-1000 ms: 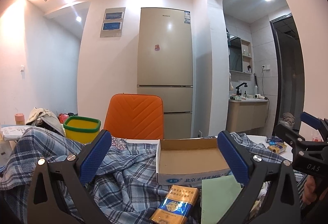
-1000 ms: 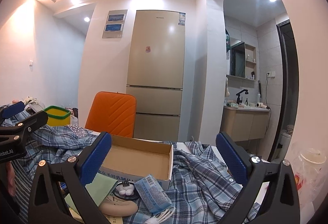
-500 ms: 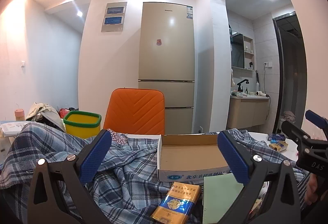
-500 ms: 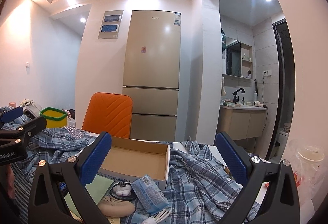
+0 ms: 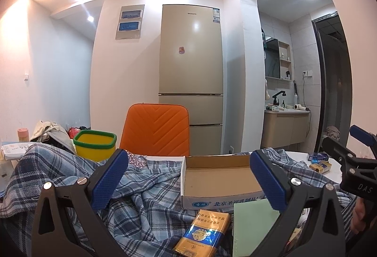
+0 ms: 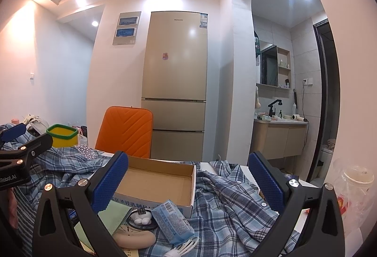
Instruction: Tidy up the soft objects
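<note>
both grippers have lifted slightly; left gripper (image 5: 188, 182) and right gripper (image 6: 188, 181) hover, fingers apart, above plaid shirt (image 6: 226, 200) beside cardboard box (image 5: 219, 179).

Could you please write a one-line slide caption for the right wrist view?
Open right gripper above a plaid shirt and an empty cardboard box.

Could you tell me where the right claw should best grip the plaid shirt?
Probably the raised fold of the plaid shirt right of the box. That ridge stands up off the table, so the open right claw could come down over it from above.
</note>
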Demonstrator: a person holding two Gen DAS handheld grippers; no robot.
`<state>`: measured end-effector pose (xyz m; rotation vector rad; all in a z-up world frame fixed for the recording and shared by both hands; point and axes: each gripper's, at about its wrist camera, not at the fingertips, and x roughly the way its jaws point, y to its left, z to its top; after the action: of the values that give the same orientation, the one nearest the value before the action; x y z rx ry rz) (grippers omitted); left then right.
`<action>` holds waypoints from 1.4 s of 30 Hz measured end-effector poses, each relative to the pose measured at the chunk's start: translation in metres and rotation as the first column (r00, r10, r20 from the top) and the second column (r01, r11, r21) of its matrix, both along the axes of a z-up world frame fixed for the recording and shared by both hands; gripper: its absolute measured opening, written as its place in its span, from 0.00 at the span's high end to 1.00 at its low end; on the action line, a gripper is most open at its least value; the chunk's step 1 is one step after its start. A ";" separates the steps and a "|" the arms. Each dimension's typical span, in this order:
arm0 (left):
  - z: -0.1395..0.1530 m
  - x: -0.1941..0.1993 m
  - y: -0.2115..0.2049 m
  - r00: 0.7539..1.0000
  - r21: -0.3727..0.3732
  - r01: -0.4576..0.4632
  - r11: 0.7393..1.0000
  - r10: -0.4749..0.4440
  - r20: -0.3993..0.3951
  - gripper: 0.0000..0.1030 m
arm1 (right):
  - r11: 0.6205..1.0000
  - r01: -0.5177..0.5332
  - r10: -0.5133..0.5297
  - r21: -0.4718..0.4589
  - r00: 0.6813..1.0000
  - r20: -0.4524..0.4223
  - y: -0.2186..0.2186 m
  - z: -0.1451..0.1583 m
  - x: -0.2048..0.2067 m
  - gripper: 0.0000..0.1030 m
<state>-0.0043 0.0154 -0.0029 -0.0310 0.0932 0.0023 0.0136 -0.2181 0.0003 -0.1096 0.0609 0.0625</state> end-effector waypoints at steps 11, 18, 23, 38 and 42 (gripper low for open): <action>0.001 0.002 -0.006 1.000 0.028 -0.004 1.000 0.004 -0.017 0.00 | 1.000 0.001 -0.002 -0.004 1.000 -0.026 0.000 -0.002 0.006 0.00; 0.000 0.002 -0.006 1.000 0.033 -0.001 0.999 0.002 -0.027 0.00 | 0.999 -0.008 0.008 -0.032 1.000 -0.011 0.006 -0.003 0.005 0.00; 0.001 -0.001 -0.012 1.000 0.059 0.010 0.998 -0.009 -0.016 0.00 | 1.000 -0.002 0.001 -0.011 1.000 -0.023 0.002 -0.003 0.007 0.00; 0.000 0.006 -0.020 0.998 0.100 0.024 0.995 -0.019 -0.052 0.00 | 0.999 0.006 -0.004 0.035 0.998 -0.063 -0.008 -0.006 0.017 0.00; 0.000 0.004 -0.019 0.999 0.092 0.014 0.996 -0.011 -0.036 0.00 | 0.998 0.025 -0.019 0.055 0.994 -0.107 -0.013 -0.006 0.027 0.00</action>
<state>-0.0008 -0.0033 -0.0024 0.0620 0.1289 -0.0055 0.0408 -0.2306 -0.0057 -0.0489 0.1664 0.0481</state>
